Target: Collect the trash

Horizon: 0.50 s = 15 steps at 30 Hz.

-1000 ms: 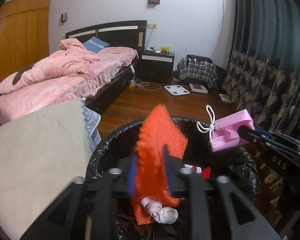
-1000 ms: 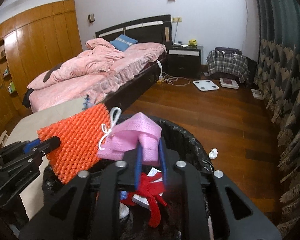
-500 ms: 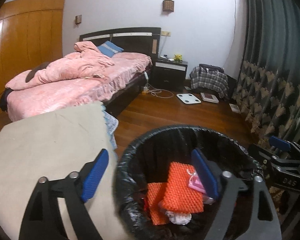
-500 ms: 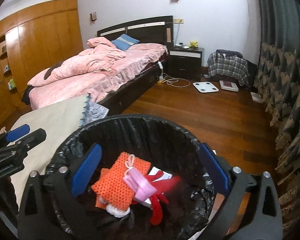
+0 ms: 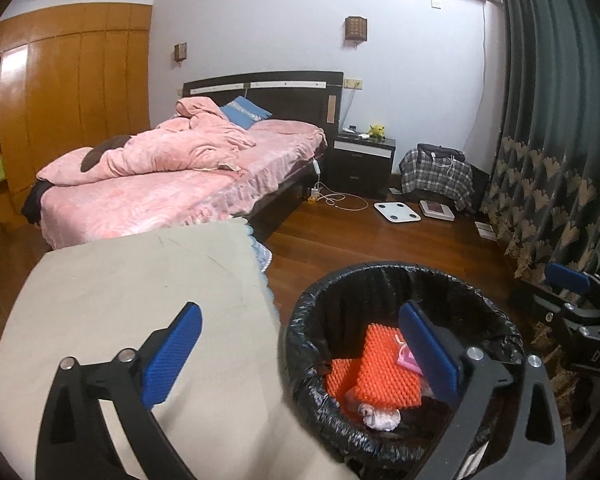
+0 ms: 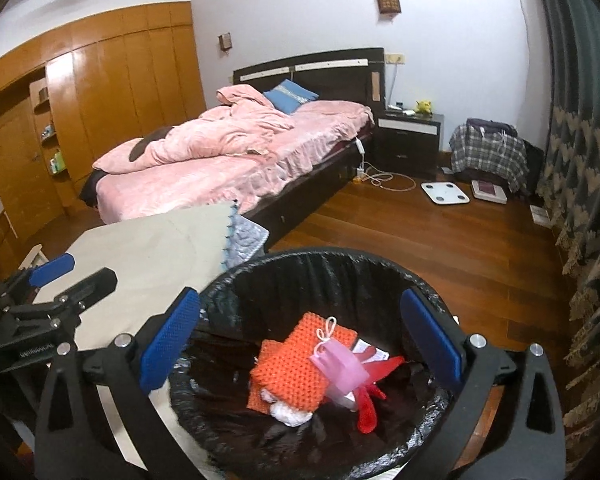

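Trash that both grippers held a second ago now lies in the bin (image 6: pixel 320 272) beside the worktop (image 5: pixel 140 280), so this drop looks done. Left gripper (image 5: pixel 300 350) and right gripper (image 6: pixel 300 340) hover with fingers spread wide and empty. Counted inside: two orange mesh pieces (image 6: pixel 296 364), one pink mask (image 6: pixel 342 368), one red scrap (image 6: pixel 370 404), one white wad (image 6: pixel 290 412).

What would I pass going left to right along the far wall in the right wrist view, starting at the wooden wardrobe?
wooden wardrobe → bed → nightstand → plaid-covered bag → dark patterned curtain
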Available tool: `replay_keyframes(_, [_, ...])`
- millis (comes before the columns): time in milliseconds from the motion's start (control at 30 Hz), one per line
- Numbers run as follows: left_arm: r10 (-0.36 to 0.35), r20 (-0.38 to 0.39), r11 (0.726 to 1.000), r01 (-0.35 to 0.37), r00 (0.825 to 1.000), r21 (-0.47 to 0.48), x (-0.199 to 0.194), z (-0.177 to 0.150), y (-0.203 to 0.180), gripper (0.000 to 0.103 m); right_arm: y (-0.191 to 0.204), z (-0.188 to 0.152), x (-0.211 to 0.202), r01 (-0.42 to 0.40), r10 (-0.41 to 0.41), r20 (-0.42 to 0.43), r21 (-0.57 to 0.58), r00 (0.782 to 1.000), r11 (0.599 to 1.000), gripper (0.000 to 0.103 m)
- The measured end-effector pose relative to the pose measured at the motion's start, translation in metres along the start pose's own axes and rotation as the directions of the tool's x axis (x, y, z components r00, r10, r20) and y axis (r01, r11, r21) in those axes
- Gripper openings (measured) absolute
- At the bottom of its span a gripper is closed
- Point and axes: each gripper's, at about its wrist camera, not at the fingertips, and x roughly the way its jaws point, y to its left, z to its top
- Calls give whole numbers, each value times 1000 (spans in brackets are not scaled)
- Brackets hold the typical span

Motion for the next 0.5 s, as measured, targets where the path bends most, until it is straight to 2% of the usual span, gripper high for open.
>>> replay_keyframes(500, [44,71,999,-44,997,1,-45,2,5,97,22,10,-28,-23,24,28,-42,999,999,98])
